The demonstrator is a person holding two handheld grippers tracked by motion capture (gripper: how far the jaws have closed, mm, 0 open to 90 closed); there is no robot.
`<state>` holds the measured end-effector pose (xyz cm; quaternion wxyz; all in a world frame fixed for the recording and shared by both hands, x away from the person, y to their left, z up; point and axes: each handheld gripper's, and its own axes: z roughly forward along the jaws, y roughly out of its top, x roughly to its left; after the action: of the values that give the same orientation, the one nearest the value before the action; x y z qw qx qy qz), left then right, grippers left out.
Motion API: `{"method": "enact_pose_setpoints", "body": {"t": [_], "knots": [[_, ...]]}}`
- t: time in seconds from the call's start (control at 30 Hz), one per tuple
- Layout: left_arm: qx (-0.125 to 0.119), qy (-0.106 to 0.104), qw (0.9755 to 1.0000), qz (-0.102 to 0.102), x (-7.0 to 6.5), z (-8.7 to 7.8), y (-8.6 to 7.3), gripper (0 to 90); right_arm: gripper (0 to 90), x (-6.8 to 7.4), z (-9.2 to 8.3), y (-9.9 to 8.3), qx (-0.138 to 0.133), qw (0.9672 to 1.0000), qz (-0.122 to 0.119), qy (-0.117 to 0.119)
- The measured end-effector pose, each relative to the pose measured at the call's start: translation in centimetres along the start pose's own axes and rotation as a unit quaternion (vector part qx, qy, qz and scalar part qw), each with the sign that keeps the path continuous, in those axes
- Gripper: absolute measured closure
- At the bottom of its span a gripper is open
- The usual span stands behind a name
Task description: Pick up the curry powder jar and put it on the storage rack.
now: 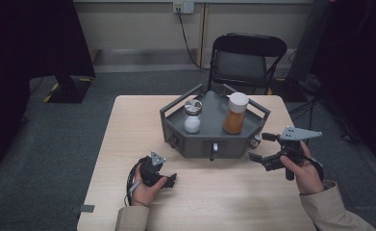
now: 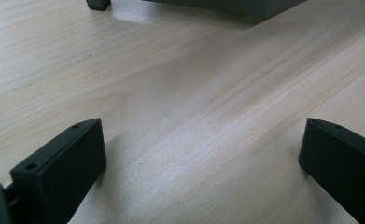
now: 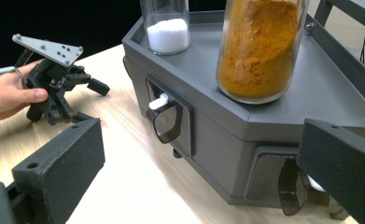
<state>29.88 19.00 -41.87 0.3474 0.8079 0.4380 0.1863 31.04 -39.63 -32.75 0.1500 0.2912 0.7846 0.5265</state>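
Grey tray (image 1: 176, 126) sat near the table's (image 1: 118, 159) far edge — used as the landmark. On top of it stood two jars: the one with white powder (image 1: 192, 117) toward its left, the one with orange powder (image 1: 235, 113) toward its right, well apart. Left gripper (image 1: 172, 179) rested on the table in front of the tray's left corner, jaws spread wide, empty. Right gripper (image 1: 261, 147) was held just beside the tray's right front corner — jaws wide apart, nothing between them.
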Motion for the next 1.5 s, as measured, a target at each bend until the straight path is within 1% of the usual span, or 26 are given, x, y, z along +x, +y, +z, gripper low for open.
{"method": "enact_pose_setpoints", "body": {"t": [0.13, 0.37, 0.43, 0.57, 0.8, 1.03, 1.2, 1.37, 1.43, 1.5], "knots": [[0.0, 0.0, 1.0, 0.0, 0.0, 0.0, 0.0, 0.2, 0.0, 0.1, -0.1, -0.7, -0.003, 1.0, 0.002, 0.002], [0.0, 0.0, 1.0, 0.0, 0.0, 0.0, 0.0, 0.2, 0.0, 0.5, 0.2, -2.1, -0.001, 1.0, -0.001, 0.001], [0.0, 0.0, 1.0, 0.0, 0.0, 0.0, 0.0, 0.2, 0.0, 0.5, 0.3, -2.6, -0.003, 1.0, 0.002, 0.004], [0.0, 0.0, 1.0, 0.0, 0.0, 0.0, 0.0, 0.2, 0.0, 0.7, 0.6, -3.3, 0.0, 1.0, 0.001, 0.006], [0.0, 0.0, 1.0, 0.0, 0.0, 0.0, 0.0, 0.2, 0.0, 0.7, 1.2, -5.0, 0.001, 0.9998, 0.008, 0.016], [0.0, 0.0, 1.0, 0.0, 0.0, 0.0, 0.0, 0.2, 0.0, 1.0, 2.0, -6.8, 0.016, 0.9996, 0.011, 0.022], [0.0, 0.0, 1.0, 0.0, 0.0, 0.0, 0.0, 0.2, 0.0, 1.2, 2.4, -8.0, 0.018, 0.9995, 0.01, 0.026], [0.0, 0.0, 1.0, 0.0, 0.0, 0.0, 0.0, 0.2, 0.0, 1.3, 2.8, -8.5, 0.031, 0.9992, 0.008, 0.025], [0.0, 0.0, 1.0, 0.0, 0.0, 0.0, 0.0, 0.2, 0.0, 1.4, 2.9, -8.7, 0.034, 0.999, 0.011, 0.026], [0.0, 0.0, 1.0, 0.0, 0.0, 0.0, 0.0, 0.2, 0.0, 1.5, 3.1, -8.9, 0.042, 0.9987, 0.007, 0.029]]}}
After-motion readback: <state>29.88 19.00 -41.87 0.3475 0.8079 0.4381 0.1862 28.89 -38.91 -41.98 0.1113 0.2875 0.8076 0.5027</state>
